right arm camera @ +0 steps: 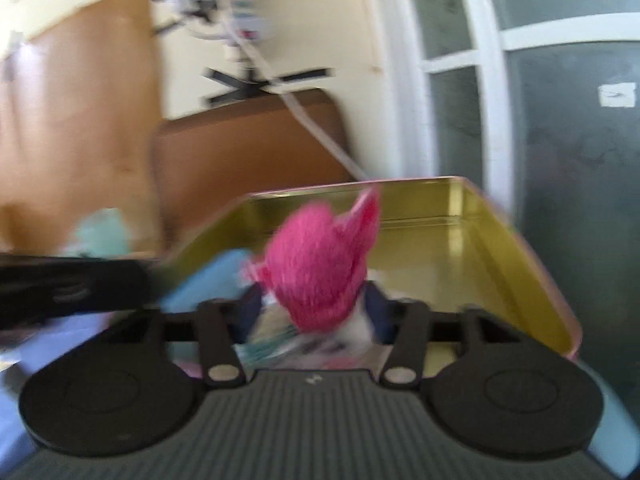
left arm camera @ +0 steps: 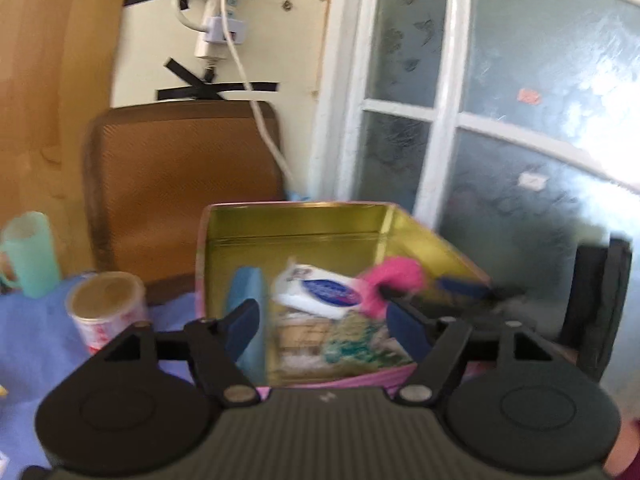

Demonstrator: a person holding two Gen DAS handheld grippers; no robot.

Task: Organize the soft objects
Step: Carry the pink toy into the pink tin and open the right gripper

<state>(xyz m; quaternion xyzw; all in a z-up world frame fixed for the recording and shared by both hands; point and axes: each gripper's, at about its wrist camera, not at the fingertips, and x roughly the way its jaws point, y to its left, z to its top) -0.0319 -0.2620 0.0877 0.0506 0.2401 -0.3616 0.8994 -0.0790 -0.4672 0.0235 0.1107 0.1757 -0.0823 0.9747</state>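
Right wrist view shows our right gripper (right arm camera: 308, 304) with its fingers clamped on the pink fluffy piece (right arm camera: 320, 264), held just above the open tin (right arm camera: 500, 240), toward the tin's 6 o'clock edge. We judge the main risk is a snag: the fuzzy pile could cling to the fingers (right arm camera: 376, 312) on release and ride back out. Motion blur suggests speed, so a hasty release might drop the piece on the tin's rim or spill it onto the blue-clothed bench (left arm camera: 36, 332).

From the left wrist view, our left gripper (left arm camera: 320, 316) hovers at the tin's (left arm camera: 296, 220) near wall with fingers apart and holding nothing; it sits close enough to nudge the tin. The pink piece (left arm camera: 396, 280) looks shaggy, light and limp. Below it lie a white packet (left arm camera: 320, 290), a blue sponge (left arm camera: 248, 292) upright at 9 o'clock, and a green-white scrap (left arm camera: 352, 340).
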